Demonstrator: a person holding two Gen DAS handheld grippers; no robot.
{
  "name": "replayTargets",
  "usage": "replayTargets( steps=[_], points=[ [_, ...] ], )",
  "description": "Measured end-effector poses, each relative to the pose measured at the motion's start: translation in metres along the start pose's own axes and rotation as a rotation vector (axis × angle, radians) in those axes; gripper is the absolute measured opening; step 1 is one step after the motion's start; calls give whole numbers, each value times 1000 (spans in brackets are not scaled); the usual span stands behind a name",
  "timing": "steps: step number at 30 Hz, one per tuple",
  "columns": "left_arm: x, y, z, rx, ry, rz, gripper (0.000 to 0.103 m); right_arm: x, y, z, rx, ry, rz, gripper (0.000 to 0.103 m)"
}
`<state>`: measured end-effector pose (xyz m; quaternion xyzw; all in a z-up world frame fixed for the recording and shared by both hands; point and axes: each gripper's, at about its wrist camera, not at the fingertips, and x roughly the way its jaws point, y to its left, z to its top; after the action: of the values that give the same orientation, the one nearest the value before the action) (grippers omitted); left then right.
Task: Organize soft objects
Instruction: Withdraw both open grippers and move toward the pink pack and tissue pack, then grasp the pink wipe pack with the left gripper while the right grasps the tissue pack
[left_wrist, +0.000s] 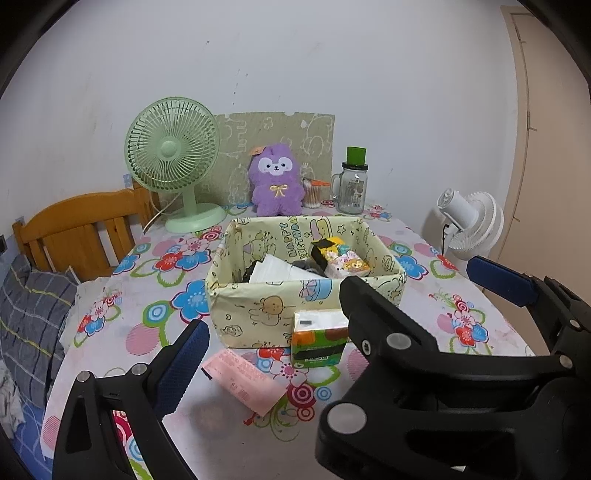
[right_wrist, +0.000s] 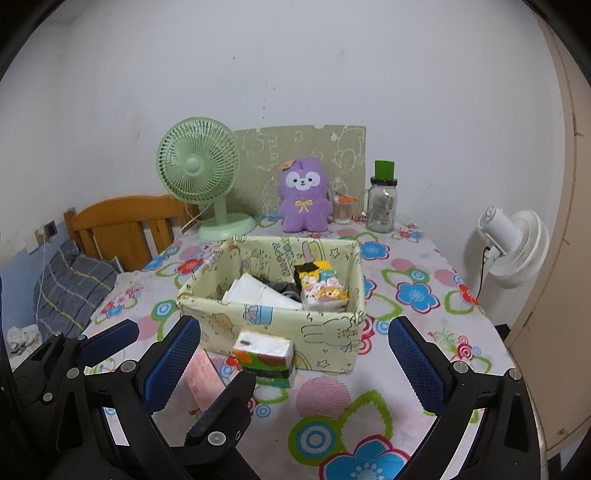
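My left gripper (left_wrist: 271, 354) at 7 o'clock, jaws spread, holding nothing. Pink slip (left_wrist: 246, 381) flat on worktop (left_wrist: 406, 236) beside it. Tissue pack (right_wrist: 266, 357) at centre, touching near wall of fabric storage box (right_wrist: 332, 332); more packs inside box. Purple plush (right_wrist: 303, 195) upright at 12 o'clock, between green fan (right_wrist: 201, 173) and glass jar (right_wrist: 382, 206). My right gripper (right_wrist: 293, 363) at 5 o'clock, jaws spread, holding nothing.

The tablecloth (right_wrist: 413, 266) looks like smooth printed cloth. The box (left_wrist: 258, 310) has a matt, slightly creased paper-like skin. The tissue pack (left_wrist: 319, 341) wears glossy plastic film. The toy (left_wrist: 277, 181) is fuzzy plush, the jar (left_wrist: 352, 192) clear glass, the headboard (left_wrist: 81, 229) varnished wood.
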<state>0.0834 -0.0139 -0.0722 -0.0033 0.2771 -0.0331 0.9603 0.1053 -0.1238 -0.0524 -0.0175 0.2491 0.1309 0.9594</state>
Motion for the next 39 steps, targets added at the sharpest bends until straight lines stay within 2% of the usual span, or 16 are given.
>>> replayTargets(
  steps=[11,39],
  points=[
    [17,4,-19,-9,45,-3,99,21,0,-21,27,64,8,103],
    [61,23,-52,-42,179,-32,99,69,11,-53,-5,193,14,103]
  ],
)
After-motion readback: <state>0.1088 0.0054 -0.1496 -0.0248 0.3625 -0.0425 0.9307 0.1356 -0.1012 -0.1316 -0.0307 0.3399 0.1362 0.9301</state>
